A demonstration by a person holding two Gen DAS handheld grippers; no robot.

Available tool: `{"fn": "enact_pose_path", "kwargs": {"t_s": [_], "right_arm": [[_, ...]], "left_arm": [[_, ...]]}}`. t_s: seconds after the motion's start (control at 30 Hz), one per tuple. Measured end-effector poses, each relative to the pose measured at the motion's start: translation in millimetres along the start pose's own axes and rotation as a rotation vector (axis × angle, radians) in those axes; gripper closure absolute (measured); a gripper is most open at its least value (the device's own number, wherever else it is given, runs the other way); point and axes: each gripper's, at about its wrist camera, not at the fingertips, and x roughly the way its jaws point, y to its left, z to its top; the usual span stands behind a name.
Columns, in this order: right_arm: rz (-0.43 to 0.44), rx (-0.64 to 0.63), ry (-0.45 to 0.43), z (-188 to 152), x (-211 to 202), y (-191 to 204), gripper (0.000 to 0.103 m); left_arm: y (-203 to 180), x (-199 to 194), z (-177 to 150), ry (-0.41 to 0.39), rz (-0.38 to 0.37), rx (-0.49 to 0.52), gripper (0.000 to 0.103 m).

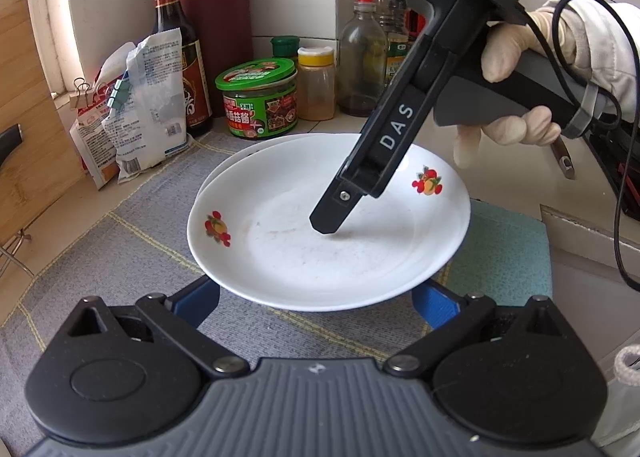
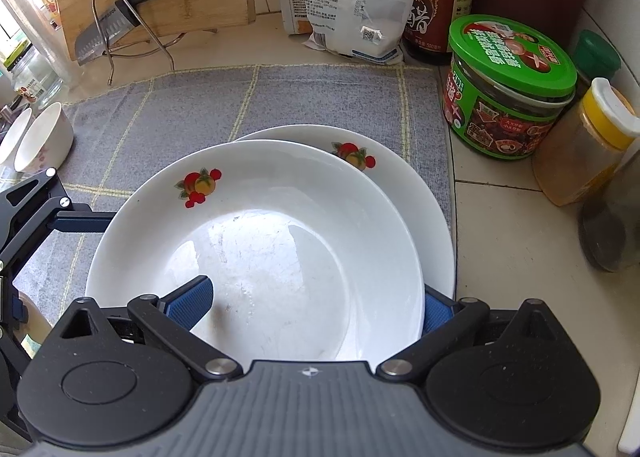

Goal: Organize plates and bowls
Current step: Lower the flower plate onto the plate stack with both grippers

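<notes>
Your right gripper (image 2: 316,299) has the upper white glazed ceramic plate with fruit decals (image 2: 256,241) by its near rim, one blue pad over the inside, the other under the edge, so it is clamped on that plate. The plate sits tilted and offset over a second matching white plate (image 2: 416,193) on the grey checked cloth mat (image 2: 200,97).

Expect it to be stiff, fairly heavy, slick and breakable; I judge the rim the only sound hold, and a corner grip like this may let it pivot.

Your left gripper (image 1: 316,303) stands wide apart with the plate's edge just between its pads (image 1: 202,303), gripping nothing.

Count: two plates stacked here, and two small white bowls (image 2: 44,137) at the mat's far left edge.
</notes>
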Motion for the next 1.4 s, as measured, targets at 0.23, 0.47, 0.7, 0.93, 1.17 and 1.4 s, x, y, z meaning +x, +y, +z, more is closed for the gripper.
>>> {"fn": "enact_pose_path", "kwargs": {"t_s": [0.23,0.47,0.7,0.93,1.17,1.4], "right_arm": [[0.003,0.02,0.003,1.9,-0.1,-2.1,0.0],[-0.003,0.025,0.0,2.3,0.3,-2.1,0.0],[-0.019,0.031,0.01,4.8,1.9,-1.4,0.0],[-0.034,0.039,0.02,4.4,-1.7,-0.9,0.0],[-0.046,0.052,0.023,0.2,-7.5,-0.2,0.0],[-0.05,0.076,0.016,-4.7,-14.9,-1.6,0.0]], "left_arm": [[0.1,-0.6,-0.8,-0.004,0.004,-0.004,0.001],[1.1,-1.4,-0.7,-0.008,0.007,-0.008,0.001],[1.4,-4.3,-1.2,-0.012,0.007,-0.014,0.001],[3.3,-5.6,-1.2,-0.02,0.011,-0.009,0.001],[3.1,-5.1,-2.2,-0.023,0.009,-0.005,0.001],[3.6,-2.4,-1.2,-0.027,0.007,-0.004,0.001]]}}
